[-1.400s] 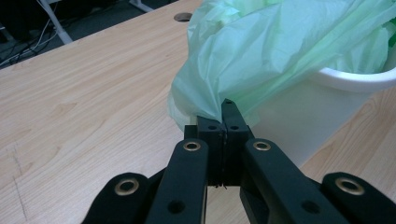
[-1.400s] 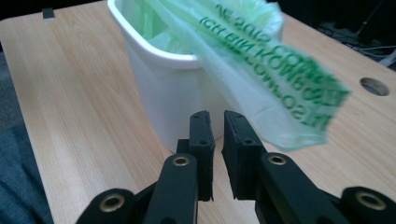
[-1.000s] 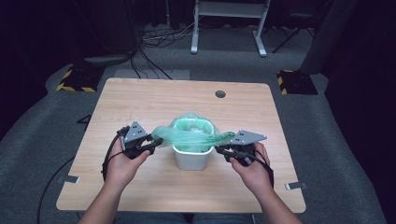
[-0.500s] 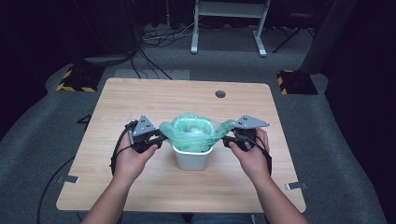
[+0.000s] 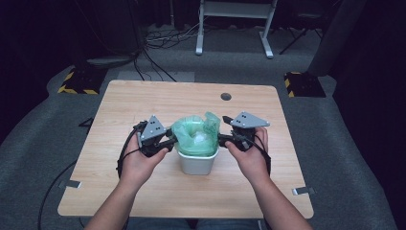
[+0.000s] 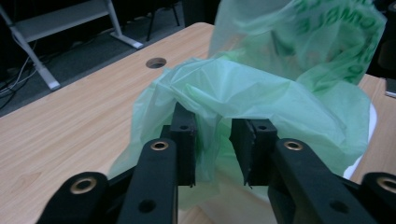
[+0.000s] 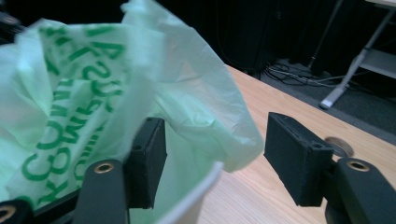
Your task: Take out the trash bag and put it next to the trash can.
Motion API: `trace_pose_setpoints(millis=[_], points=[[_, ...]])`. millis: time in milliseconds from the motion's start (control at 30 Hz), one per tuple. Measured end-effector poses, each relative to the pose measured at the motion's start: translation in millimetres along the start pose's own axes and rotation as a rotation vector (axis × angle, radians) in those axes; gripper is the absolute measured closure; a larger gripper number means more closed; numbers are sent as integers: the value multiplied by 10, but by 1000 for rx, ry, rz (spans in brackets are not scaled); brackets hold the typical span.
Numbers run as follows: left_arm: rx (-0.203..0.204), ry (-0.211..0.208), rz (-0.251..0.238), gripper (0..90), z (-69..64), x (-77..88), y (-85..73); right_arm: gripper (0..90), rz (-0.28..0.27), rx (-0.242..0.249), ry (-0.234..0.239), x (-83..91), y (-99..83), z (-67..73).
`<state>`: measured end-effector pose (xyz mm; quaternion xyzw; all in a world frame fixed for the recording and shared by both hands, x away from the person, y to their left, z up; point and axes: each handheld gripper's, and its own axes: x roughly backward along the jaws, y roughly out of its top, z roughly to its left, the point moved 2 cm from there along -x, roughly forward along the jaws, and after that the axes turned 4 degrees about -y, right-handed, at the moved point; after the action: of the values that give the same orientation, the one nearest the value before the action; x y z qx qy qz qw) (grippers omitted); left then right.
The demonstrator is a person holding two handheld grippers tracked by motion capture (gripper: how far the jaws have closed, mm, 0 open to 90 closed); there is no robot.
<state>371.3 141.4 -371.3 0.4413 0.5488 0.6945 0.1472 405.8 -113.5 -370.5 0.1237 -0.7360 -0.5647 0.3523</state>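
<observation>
At frame centre on the tabletop, your left gripper jaws stand narrowly apart around the green bag lining the white bin; your right gripper jaws stand wide beside its rim.

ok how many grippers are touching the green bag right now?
2. The left gripper has bag film between its jaws at the bin's left rim; the right gripper straddles the bag's right edge, jaws wide.
</observation>
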Motion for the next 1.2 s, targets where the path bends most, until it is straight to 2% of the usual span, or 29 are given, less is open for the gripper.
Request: trace_pose_setpoints(millis=[200,300,400,500,567,700,800,933,1000,1067,1100,1167,1200], points=[[-8,-15,10,653,-43,-92,18,357,-27,15,58,-41,85,155],[10,-33,19,735,-53,-115,15,340,-23,18,103,-56,107,241],[13,-34,20,803,-51,-127,26,333,-11,30,153,-67,114,327],[8,-33,21,821,-55,-133,50,302,-2,28,214,-77,131,407],[19,-48,13,824,-78,-145,70,291,10,47,242,-93,145,456],[12,-59,6,821,-113,-157,112,272,44,109,265,-155,161,538],[9,-64,4,817,-134,-173,126,287,71,130,268,-222,157,573],[-7,-63,8,815,-148,-187,126,366,108,140,277,-313,140,592],[-1,-72,5,813,-156,-187,123,495,127,145,285,-338,129,593],[3,-70,4,804,-154,-184,115,663,145,147,306,-345,119,594],[1,-62,-4,797,-147,-181,112,757,148,162,299,-340,116,590],[5,-56,-4,750,-124,-163,100,861,161,173,295,-338,105,586],[5,-56,-4,718,-124,-163,100,861,161,173,295,-338,105,586]])
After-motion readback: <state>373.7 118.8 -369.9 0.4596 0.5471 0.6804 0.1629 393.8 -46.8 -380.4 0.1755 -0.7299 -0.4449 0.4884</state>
